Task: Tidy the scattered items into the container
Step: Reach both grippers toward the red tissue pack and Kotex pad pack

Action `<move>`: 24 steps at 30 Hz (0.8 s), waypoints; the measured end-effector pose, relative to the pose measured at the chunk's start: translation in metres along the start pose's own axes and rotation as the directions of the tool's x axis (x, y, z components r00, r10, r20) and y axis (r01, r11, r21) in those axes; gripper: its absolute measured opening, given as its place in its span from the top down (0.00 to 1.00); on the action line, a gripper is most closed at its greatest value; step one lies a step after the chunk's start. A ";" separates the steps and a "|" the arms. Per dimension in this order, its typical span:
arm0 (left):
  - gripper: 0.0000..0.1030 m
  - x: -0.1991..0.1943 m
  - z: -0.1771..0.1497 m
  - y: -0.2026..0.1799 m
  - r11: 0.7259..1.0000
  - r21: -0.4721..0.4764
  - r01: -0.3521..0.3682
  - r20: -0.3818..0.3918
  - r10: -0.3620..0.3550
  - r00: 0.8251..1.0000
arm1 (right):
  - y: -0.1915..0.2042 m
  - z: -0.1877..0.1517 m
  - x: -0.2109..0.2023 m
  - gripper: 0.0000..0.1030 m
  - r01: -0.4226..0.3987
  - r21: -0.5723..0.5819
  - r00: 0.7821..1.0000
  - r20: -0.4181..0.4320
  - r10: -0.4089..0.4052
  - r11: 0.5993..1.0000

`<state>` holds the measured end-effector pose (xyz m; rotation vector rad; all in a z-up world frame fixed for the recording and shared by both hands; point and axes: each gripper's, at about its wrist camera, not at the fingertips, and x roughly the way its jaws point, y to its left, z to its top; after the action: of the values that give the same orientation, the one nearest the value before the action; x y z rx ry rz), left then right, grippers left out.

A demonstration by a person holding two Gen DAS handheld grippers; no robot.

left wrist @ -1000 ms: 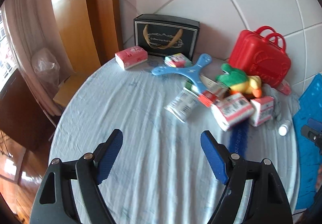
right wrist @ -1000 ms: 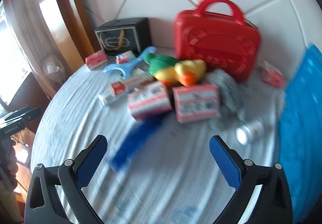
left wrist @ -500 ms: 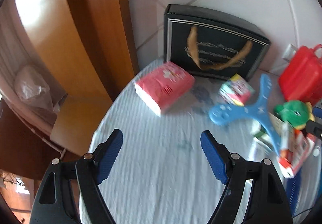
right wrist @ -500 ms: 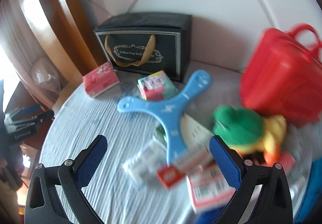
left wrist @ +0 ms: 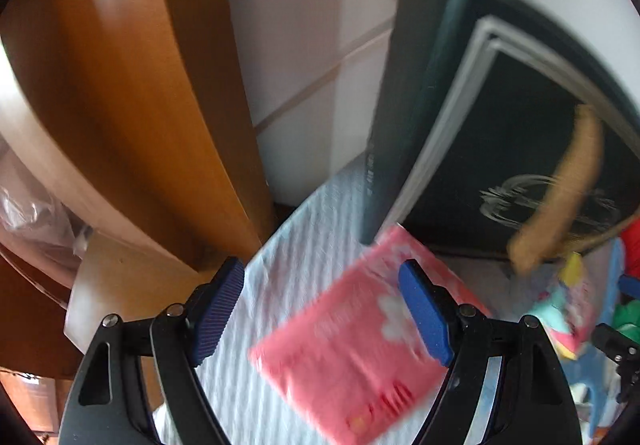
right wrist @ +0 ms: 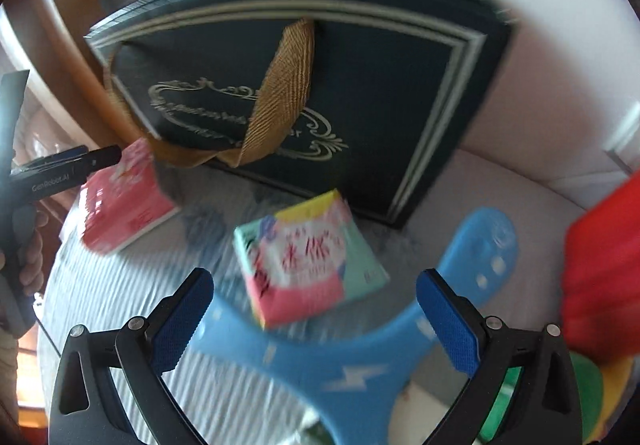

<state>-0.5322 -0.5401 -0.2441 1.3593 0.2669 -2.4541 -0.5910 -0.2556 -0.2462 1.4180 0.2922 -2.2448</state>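
Only right view, blue boomerang (right wrist: 336, 361) (blurred)

- The tabletop (left wrist: 296, 245) wears a pale blue, ribbed cloth.
- A white tiled wall (left wrist: 292, 45) with thin grout lines stands behind it.
- A curved panel of orange-brown wood (left wrist: 132, 85) rises at the left.
- Crinkled clear plastic (left wrist: 36, 213) sits low, beyond the table's edge.

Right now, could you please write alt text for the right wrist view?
The open right gripper hovers over a colourful packet and a blue boomerang toy on the striped cloth, facing a black gift bag. A pink packet lies left.
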 end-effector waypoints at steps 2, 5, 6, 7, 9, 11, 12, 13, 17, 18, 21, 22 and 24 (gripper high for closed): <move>0.22 0.007 0.000 0.008 0.998 -0.054 0.031 0.005 -0.030 1.000 | -0.001 0.002 0.012 0.00 -0.019 0.011 1.000 0.001 0.019 1.000; 0.21 0.006 -0.010 0.011 0.990 -0.090 0.112 -0.021 -0.114 0.993 | -0.001 0.003 0.030 0.00 -0.025 0.005 1.000 -0.011 0.025 1.000; 0.21 0.004 -0.016 0.007 0.988 -0.078 0.133 -0.032 -0.136 0.990 | -0.001 0.004 0.038 0.00 -0.021 0.001 1.000 -0.019 0.021 1.000; 0.21 0.000 -0.023 0.003 0.986 -0.061 0.156 -0.042 -0.159 0.986 | -0.002 0.004 0.046 0.00 -0.032 0.002 0.999 -0.033 0.032 0.999; 0.21 -0.010 -0.039 -0.008 0.985 -0.012 0.175 -0.065 -0.175 0.982 | 0.001 -0.003 0.060 0.00 -0.061 0.000 0.996 -0.069 0.061 0.998; 0.21 -0.022 -0.056 -0.018 0.982 0.039 0.184 -0.085 -0.181 0.980 | 0.010 -0.014 0.064 0.00 -0.067 -0.048 0.994 -0.085 0.063 0.997; 0.21 -0.029 -0.064 -0.024 0.980 0.075 0.184 -0.091 -0.177 0.980 | 0.017 -0.021 0.063 0.00 -0.072 -0.089 0.994 -0.088 0.064 0.993; 0.21 -0.036 -0.071 -0.028 0.978 0.108 0.176 -0.089 -0.167 0.982 | 0.025 -0.029 0.060 0.00 -0.071 -0.139 0.994 -0.088 0.059 0.988; 0.21 -0.061 -0.091 -0.034 0.981 0.153 0.119 -0.076 -0.109 0.991 | 0.034 -0.045 0.045 0.01 -0.075 -0.187 0.995 -0.077 0.062 0.980; 0.21 -0.065 -0.093 -0.033 0.983 0.147 0.111 -0.065 -0.102 0.993 | 0.032 -0.044 0.042 0.00 -0.070 -0.175 0.996 -0.070 0.058 0.982; 0.21 -0.072 -0.090 -0.036 0.985 0.171 0.017 0.006 -0.018 1.000 | 0.023 -0.038 0.035 0.00 -0.079 -0.130 0.996 -0.056 0.072 0.988; 0.21 -0.071 -0.086 -0.041 0.984 0.177 -0.022 0.027 0.017 0.999 | 0.020 -0.035 0.034 0.00 -0.078 -0.113 0.996 -0.052 0.073 0.990; 0.21 -0.055 -0.068 -0.034 0.989 0.127 -0.077 0.021 0.075 0.997 | 0.017 -0.031 0.034 0.00 -0.070 -0.077 0.997 -0.048 0.067 0.995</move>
<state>-0.4637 -0.4772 -0.2335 1.3732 0.0538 -2.4546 -0.5704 -0.2666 -0.2889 1.4176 0.3375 -2.1252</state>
